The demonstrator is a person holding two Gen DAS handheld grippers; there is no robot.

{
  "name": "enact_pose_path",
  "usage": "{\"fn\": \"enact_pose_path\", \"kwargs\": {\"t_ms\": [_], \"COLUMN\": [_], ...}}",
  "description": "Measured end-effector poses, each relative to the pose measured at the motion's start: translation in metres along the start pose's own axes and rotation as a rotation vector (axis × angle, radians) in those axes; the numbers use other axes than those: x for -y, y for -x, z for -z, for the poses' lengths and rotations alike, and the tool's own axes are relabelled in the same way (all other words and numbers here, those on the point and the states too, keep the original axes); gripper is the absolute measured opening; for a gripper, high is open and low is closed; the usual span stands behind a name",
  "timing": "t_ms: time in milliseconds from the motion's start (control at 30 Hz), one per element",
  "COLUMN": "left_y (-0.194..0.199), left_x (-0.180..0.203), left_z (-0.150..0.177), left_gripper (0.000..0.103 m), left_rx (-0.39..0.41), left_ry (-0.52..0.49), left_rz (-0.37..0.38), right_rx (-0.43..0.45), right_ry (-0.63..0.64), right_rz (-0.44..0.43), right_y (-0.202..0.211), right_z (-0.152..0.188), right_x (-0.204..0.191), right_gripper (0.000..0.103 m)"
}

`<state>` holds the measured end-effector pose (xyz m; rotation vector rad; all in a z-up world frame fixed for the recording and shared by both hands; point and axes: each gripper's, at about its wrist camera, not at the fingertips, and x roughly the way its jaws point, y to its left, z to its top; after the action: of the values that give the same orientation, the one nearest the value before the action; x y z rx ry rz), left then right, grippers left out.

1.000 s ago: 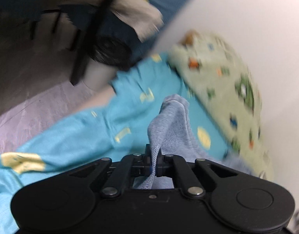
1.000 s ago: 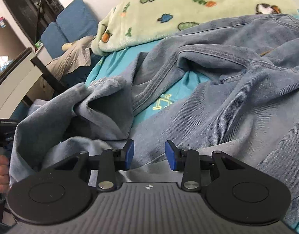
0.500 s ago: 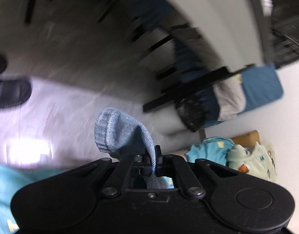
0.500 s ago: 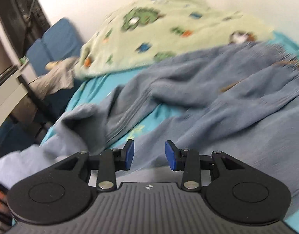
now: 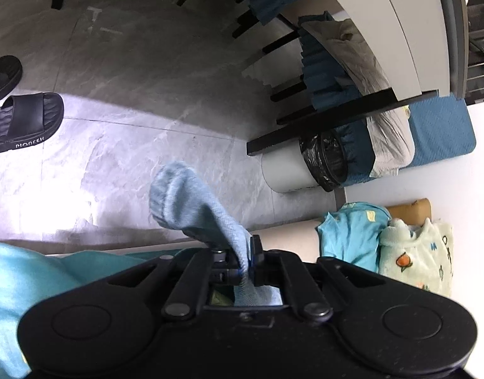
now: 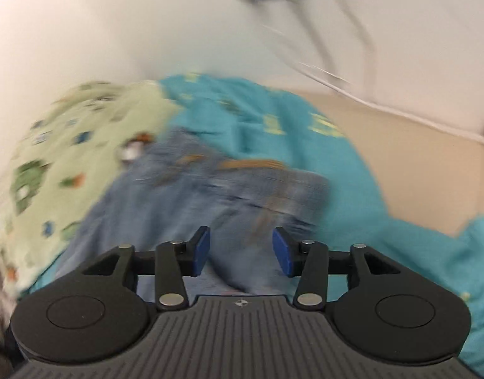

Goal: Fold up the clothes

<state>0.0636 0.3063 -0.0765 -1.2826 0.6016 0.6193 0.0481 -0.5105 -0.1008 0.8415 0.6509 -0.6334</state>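
Note:
A pair of blue jeans [image 6: 210, 199] lies spread on the teal bed sheet [image 6: 352, 195], blurred in the right wrist view. My right gripper [image 6: 240, 249] hovers over the denim with its jaws opening and nothing pinched between the blue pads. In the left wrist view my left gripper [image 5: 246, 260] is shut on a hem end of the jeans [image 5: 191, 205], which sticks up past the fingers over the bed's edge, with the grey floor behind it.
A green dinosaur blanket [image 6: 68, 164] is heaped at the left of the bed, also seen as a blanket [image 5: 418, 252] at the far right. Black slippers [image 5: 18, 120], a white bin with a black liner [image 5: 308, 167] and dark chair legs stand on the floor. A beige bed frame [image 6: 415, 158] borders the sheet.
My left gripper swung with the jeans end from over the bed to its floor-side edge and rolled. My right gripper swept right across the jeans toward the waistband, and its jaws spread wider.

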Motion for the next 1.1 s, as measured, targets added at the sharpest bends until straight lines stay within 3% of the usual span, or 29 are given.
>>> {"fn": "enact_pose_path", "kwargs": {"t_ms": [67, 200, 300, 433, 500, 600, 800, 867, 933, 1000, 1100], "left_y": [0.001, 0.008, 0.020, 0.034, 0.044, 0.055, 0.066, 0.071, 0.077, 0.082, 0.075], "left_x": [0.000, 0.001, 0.002, 0.013, 0.017, 0.022, 0.026, 0.025, 0.025, 0.026, 0.032], "left_z": [0.004, 0.012, 0.021, 0.036, 0.045, 0.059, 0.068, 0.070, 0.073, 0.075, 0.077], "left_gripper": [0.003, 0.008, 0.018, 0.040, 0.044, 0.055, 0.056, 0.056, 0.057, 0.060, 0.061], "left_rx": [0.001, -0.023, -0.024, -0.016, 0.009, 0.034, 0.068, 0.075, 0.096, 0.116, 0.087], "left_ry": [0.000, -0.004, -0.013, -0.112, -0.159, -0.219, -0.254, -0.253, -0.265, -0.288, -0.320], "left_rz": [-0.005, -0.003, 0.004, 0.018, 0.030, 0.053, 0.068, 0.077, 0.099, 0.119, 0.123], "right_rx": [-0.015, -0.096, -0.143, -0.127, -0.091, 0.006, 0.263, 0.328, 0.336, 0.288, 0.127], "right_ry": [-0.051, -0.086, -0.069, -0.077, -0.040, 0.005, 0.093, 0.081, 0.072, 0.065, 0.034], "right_rz": [0.041, 0.037, 0.048, 0.076, 0.081, 0.015, -0.143, -0.112, -0.035, 0.059, 0.183], "right_y": [-0.008, -0.040, -0.061, -0.067, -0.060, -0.039, 0.003, 0.002, -0.011, -0.030, -0.066], "right_z": [0.001, 0.003, 0.007, 0.009, 0.010, 0.008, -0.001, -0.006, -0.012, -0.017, -0.017], "right_x": [0.009, 0.011, 0.008, 0.006, 0.000, -0.011, -0.034, -0.031, -0.024, -0.012, 0.006], "right_gripper": [0.055, 0.056, 0.050, 0.040, 0.019, 0.016, 0.012, 0.012, 0.012, 0.012, 0.012]}}
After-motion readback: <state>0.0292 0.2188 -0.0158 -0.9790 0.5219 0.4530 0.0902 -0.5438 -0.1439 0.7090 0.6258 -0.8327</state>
